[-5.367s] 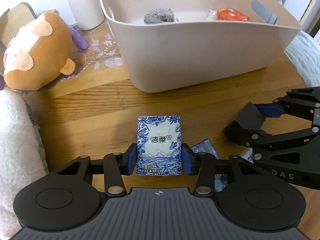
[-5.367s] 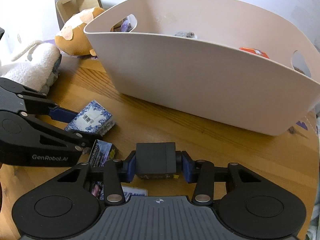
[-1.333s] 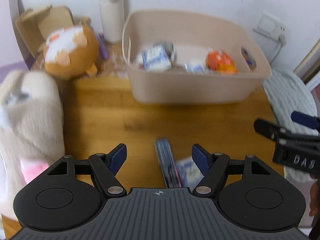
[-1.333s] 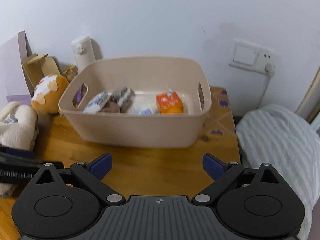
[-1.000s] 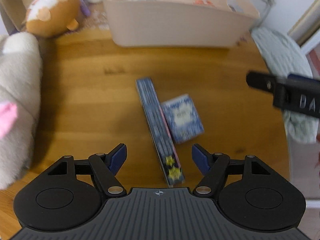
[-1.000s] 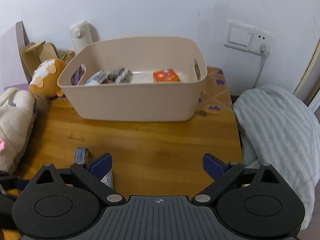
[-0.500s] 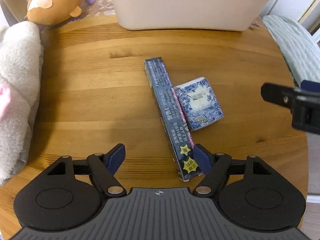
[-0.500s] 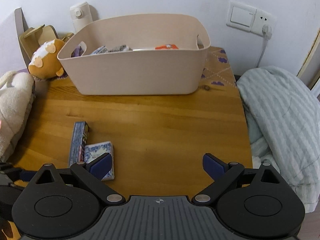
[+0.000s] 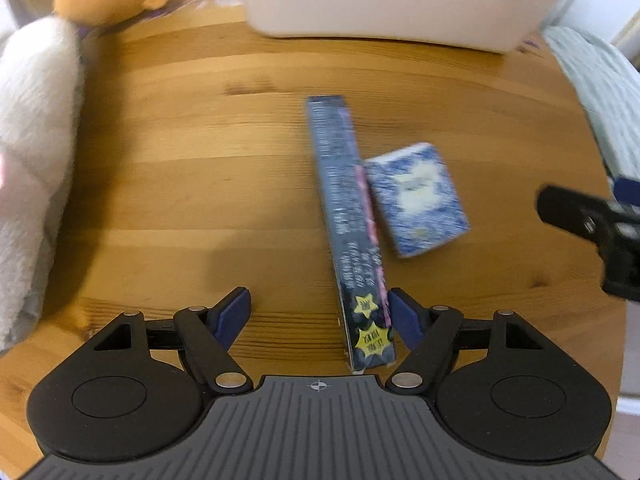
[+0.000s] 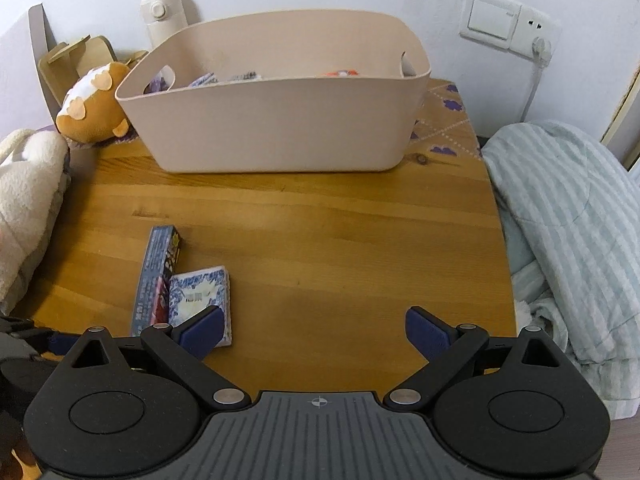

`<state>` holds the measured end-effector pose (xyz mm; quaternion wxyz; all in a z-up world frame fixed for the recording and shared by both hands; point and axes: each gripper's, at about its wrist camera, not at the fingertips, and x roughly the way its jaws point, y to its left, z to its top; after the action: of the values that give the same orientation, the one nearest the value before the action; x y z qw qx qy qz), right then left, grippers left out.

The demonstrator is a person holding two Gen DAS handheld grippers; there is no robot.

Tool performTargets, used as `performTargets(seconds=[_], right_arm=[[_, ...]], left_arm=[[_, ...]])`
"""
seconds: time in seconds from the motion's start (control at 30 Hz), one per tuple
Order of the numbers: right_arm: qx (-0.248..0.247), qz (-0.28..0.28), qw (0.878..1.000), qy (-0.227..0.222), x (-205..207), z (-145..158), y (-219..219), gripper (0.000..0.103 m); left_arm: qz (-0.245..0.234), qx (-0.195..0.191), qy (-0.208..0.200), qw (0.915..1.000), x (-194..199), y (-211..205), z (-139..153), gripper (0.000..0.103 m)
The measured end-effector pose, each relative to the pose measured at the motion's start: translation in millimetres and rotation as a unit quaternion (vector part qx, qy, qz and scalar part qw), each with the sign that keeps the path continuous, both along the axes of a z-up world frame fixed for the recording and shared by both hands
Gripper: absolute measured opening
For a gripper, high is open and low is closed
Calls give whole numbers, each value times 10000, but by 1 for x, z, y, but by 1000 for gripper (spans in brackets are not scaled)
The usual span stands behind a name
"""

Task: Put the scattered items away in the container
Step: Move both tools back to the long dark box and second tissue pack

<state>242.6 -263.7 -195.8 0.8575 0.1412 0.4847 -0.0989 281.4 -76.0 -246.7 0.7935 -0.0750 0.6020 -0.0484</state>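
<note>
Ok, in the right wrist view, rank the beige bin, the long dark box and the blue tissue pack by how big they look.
1. beige bin, by far.
2. long dark box and blue tissue pack: look alike in area; both are partly cut off by the fingers, so unranked.

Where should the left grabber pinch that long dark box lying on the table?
Probably across its narrow width, at the near end with the yellow stars, coming down from above. The long box lies flat on the table, and the tissue pack crowds its far half on the right. The left gripper already hangs open around the near end.
</note>
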Motion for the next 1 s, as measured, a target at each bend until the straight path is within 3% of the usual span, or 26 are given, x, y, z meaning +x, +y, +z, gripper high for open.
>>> performTargets(seconds=[0.23,0.53,0.67,0.8,1.0], right_arm=[[155,320,9993,119,11,-9,19,99],[166,789,9963,284,36,-19,42,99],[166,956,9946,371,44,-25,50,99],[152,1086,9929,468,50,-30,57,99],[77,1133,9920,556,56,-38,60,99]], left_arm=[[459,41,39,9989,8,33,-6,76],[601,-40,-66,9982,20,49,-6,76],[477,-118,-95,9987,28,49,-7,76],[64,-161,-212,9996,37,44,-8,76],[-432,29,-344,9985,47,32,-8,76]])
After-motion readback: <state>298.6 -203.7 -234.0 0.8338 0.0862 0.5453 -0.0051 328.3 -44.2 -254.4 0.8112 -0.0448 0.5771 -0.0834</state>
